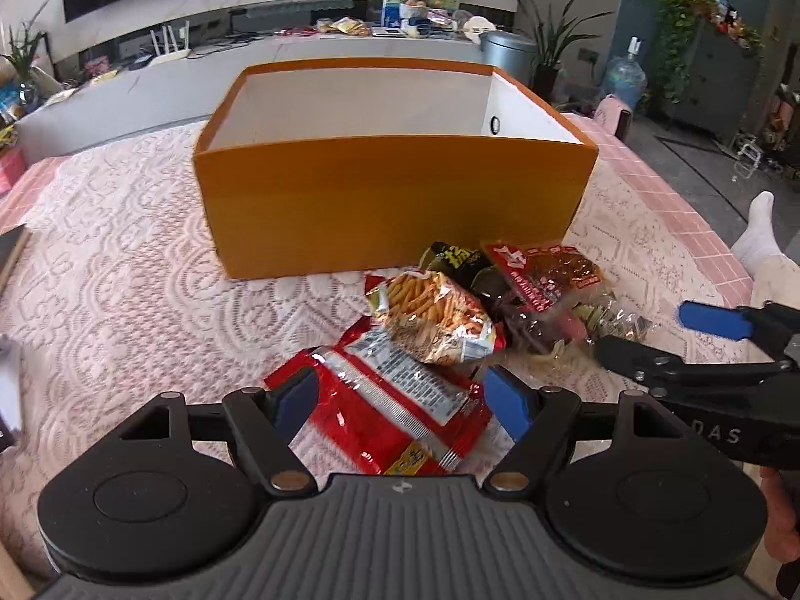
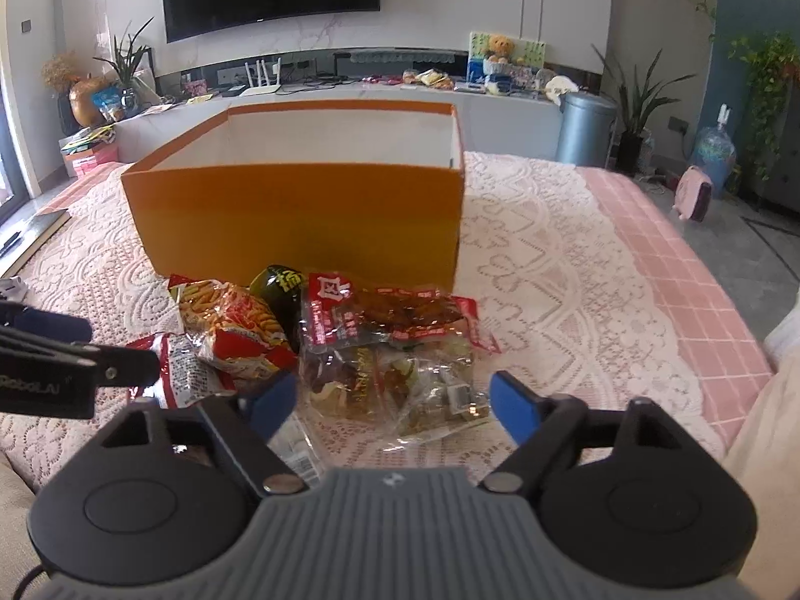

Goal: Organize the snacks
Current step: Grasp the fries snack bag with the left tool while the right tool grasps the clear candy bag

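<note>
An open orange box (image 1: 390, 205) with a white inside stands on the lace cloth; it also shows in the right wrist view (image 2: 300, 215). In front of it lies a pile of snack packs. My left gripper (image 1: 402, 400) is open, its blue pads on either side of a flat red packet (image 1: 385, 405). A bag of fried sticks (image 1: 435, 320) lies just beyond. My right gripper (image 2: 392, 402) is open around clear packs of dark snacks (image 2: 390, 375), under a red-labelled pack (image 2: 385, 310). A dark green bag (image 2: 282, 290) lies behind.
The table has a white lace cloth (image 1: 125, 270) over a pink checked one (image 2: 665, 250). A dark flat object (image 1: 12, 250) lies at the left edge. Behind are a TV cabinet (image 2: 350, 95), a grey bin (image 2: 585, 125) and plants.
</note>
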